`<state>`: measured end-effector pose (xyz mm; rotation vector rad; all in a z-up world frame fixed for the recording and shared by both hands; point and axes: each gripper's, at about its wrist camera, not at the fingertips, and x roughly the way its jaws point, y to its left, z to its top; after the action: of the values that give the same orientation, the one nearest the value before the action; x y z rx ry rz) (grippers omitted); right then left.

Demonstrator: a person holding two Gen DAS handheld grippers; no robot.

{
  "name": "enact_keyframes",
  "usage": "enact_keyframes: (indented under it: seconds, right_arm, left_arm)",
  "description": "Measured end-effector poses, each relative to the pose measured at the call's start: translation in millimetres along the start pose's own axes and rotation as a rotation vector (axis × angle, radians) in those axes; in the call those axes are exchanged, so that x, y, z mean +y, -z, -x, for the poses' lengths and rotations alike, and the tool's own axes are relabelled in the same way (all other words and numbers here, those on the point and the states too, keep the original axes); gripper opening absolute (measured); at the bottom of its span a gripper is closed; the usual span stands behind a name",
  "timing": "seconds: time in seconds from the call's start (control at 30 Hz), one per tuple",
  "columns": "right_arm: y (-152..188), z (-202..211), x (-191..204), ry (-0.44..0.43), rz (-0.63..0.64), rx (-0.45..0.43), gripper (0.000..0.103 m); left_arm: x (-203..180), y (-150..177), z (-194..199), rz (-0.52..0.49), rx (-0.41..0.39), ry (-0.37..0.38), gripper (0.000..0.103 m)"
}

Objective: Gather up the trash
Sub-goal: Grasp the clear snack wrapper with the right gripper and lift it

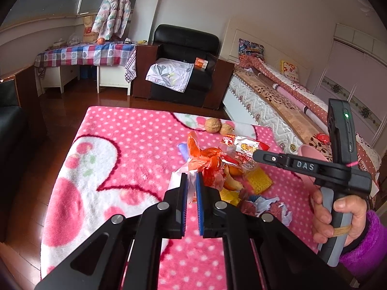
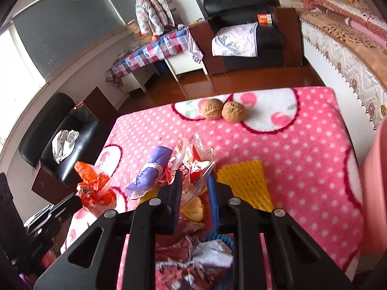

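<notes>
A pink polka-dot blanket (image 1: 135, 145) with white cherry patches is covering the tabletop, and a heap of trash is lying near its middle.

The left hand-held gripper (image 1: 191, 181) is pinching a thin white bag edge (image 1: 192, 177) between its blue pads, the jaws nearly together. An orange plastic bag (image 1: 208, 159), crumpled and knotted, is sitting just behind that pinched edge. In the right wrist view the same orange bag is showing at the left of the pile, beside a small purple sock (image 2: 147, 176).

The right hand-held gripper (image 2: 193, 183) is closing on a clear and red snack wrapper (image 2: 188, 162), which is standing up between its jaws and pressing against both pads. From the left wrist view, this gripper is reaching in from the right, its tip at the wrapper, and the person's right hand (image 1: 336, 215), in a purple fleece sleeve (image 1: 365, 244), is squeezing its handle.

Orange peel (image 2: 193, 209) is lying just under the wrapper. A yellow foam net (image 2: 244, 181) is lying flat just to the right of it. Torn white and red paper scraps (image 2: 200, 258) are lying nearer the camera. Two walnuts (image 2: 222, 112) are sitting side by side, touching, at the far side of the blanket, well apart from the pile.

A pink bin (image 2: 375, 193) is standing at the right edge of the tabletop.
</notes>
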<state>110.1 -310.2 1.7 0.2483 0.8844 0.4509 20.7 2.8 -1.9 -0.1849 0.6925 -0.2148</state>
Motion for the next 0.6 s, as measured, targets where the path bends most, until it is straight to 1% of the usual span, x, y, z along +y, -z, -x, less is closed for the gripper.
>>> enact_keyframes:
  seconds: [0.33, 0.6]
  right_arm:
    - [8, 50, -18, 0.026, -0.027, -0.102, 0.020]
    - [14, 81, -37, 0.073, -0.052, -0.165, 0.020]
  left_arm:
    - [-29, -12, 4, -0.020, -0.031, 0.037, 0.006]
    - [-59, -21, 2, -0.050, -0.042, 0.081, 0.006]
